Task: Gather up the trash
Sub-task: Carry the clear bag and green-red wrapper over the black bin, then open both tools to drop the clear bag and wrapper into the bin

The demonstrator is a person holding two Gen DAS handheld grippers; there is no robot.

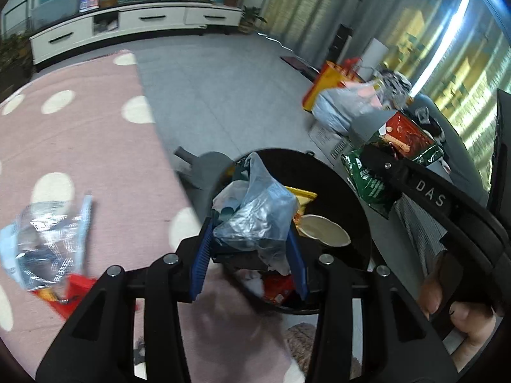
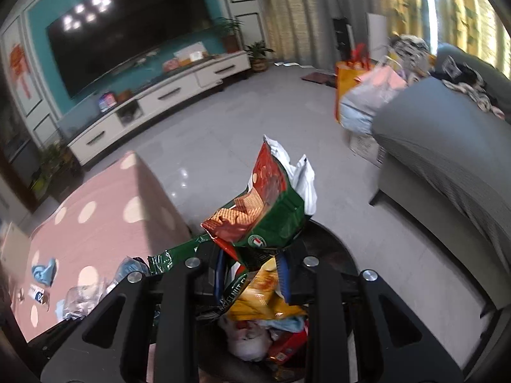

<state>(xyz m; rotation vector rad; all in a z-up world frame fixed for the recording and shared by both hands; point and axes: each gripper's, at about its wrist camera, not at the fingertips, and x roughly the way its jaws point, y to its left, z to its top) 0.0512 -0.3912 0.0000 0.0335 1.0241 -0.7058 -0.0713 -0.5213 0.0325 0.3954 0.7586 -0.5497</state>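
My left gripper [image 1: 250,223] is shut on a crumpled clear-blue plastic bag [image 1: 258,214], pinched between its blue pads. It hangs over the mouth of a round black bin [image 1: 335,172]. Inside the bin lie a paper cup [image 1: 324,231], a yellow packet [image 1: 303,196] and a red packet [image 1: 278,289]. My right gripper [image 2: 252,265] is shut on a red and green snack bag [image 2: 265,214], which stands up from its pads above the same bin [image 2: 332,245]. In the left wrist view that snack bag [image 1: 402,134] shows at the right, beyond the bin.
A pink dotted rug [image 1: 80,146] lies left of the bin, with a clear plastic wrapper [image 1: 48,242] and a red item [image 1: 70,296] on it. A grey sofa [image 2: 447,159] stands at the right, with full bags [image 1: 338,108] beside it. A white TV cabinet [image 1: 127,22] lines the far wall.
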